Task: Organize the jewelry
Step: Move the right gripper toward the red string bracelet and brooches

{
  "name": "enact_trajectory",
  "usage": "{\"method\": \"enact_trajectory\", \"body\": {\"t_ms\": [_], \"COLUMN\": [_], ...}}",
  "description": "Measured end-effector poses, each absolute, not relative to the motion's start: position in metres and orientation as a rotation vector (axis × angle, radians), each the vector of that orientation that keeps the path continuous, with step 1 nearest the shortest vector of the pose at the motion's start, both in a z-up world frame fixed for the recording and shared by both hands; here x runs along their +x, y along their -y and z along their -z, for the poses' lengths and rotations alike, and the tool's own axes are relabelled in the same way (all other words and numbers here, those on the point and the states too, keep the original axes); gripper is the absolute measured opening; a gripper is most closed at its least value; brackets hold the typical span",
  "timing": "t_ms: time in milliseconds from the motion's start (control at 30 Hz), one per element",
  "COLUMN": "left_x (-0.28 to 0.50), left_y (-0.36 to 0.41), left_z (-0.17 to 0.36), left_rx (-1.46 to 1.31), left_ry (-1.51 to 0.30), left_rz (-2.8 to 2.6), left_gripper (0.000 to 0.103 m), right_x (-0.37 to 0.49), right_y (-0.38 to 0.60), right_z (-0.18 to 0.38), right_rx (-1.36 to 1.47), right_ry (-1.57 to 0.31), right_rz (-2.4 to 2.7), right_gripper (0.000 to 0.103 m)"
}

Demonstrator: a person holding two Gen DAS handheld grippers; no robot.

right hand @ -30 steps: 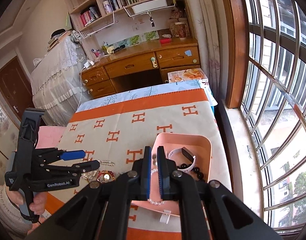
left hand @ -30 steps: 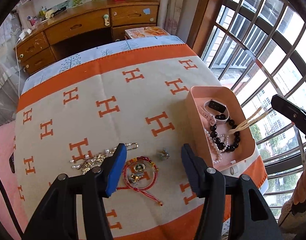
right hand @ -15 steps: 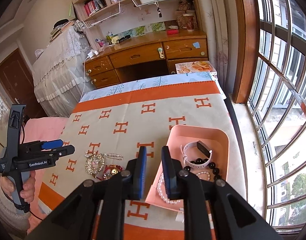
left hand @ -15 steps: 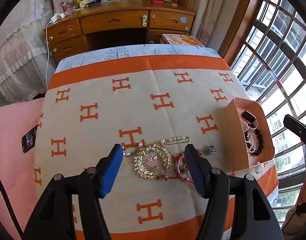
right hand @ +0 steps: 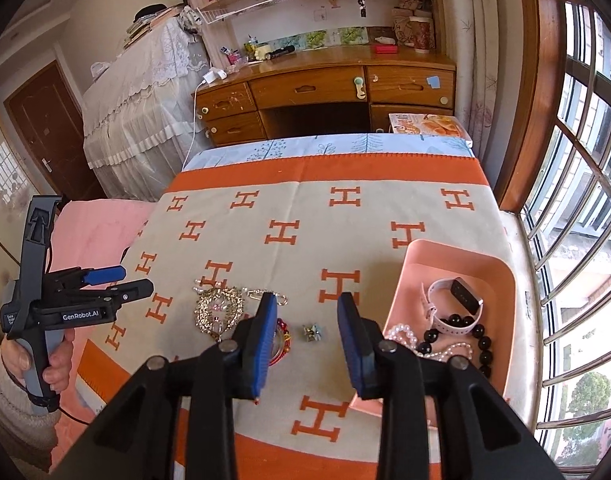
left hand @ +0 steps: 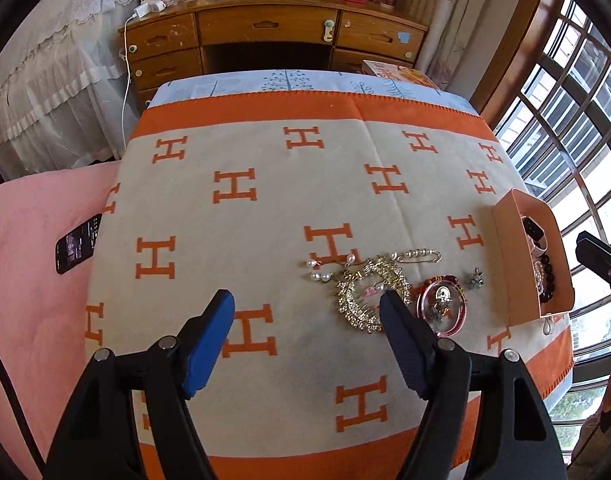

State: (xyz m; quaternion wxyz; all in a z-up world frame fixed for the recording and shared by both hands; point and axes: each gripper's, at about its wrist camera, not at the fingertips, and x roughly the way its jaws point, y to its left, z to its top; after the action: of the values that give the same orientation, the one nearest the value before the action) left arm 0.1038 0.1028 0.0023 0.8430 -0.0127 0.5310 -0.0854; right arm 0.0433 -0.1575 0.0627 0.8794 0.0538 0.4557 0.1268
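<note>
Partly hidden: red bracelet (right hand: 283, 338) behind right gripper (right hand: 305, 340) fingers (right hand: 263, 340).

Black tool (right hand: 303, 334), blue pads (right hand: 261, 344)

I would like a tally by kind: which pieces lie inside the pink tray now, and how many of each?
White wristwatch: 1
Black bead bracelet: 1
Pearl strand: 1
Total in the pink tray: 3
</note>
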Motion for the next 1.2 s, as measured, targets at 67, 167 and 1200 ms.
{"method": "enact_trajectory", "body": {"t_ms": [67,167,1200], "left_x": [0.103,0.102,0.123], "left_y": [-0.106,-0.107,-0.097], "left_z": [0.007,0.025,0.061], "left_rx": [-0.032,-0.041,-0.058], "left_ry": [-1.136,-1.177,-1.262], "left_rz": [0.183,0.196,0.254], "left_gripper": [0.073,0.073,0.073], "right_x": [0.046,0.052,0.093], "right_y": [0.151,0.143,0.080], "right_z": [-0.057,-0.043,0.057], "right_rx": [0.110,0.127,-0.031], "right_ry": [-0.978,-1.037,-1.350], "right_rz": [-0.280,-0.308,-0.214], "right_gripper": [0.032,0.032,0.011]}}
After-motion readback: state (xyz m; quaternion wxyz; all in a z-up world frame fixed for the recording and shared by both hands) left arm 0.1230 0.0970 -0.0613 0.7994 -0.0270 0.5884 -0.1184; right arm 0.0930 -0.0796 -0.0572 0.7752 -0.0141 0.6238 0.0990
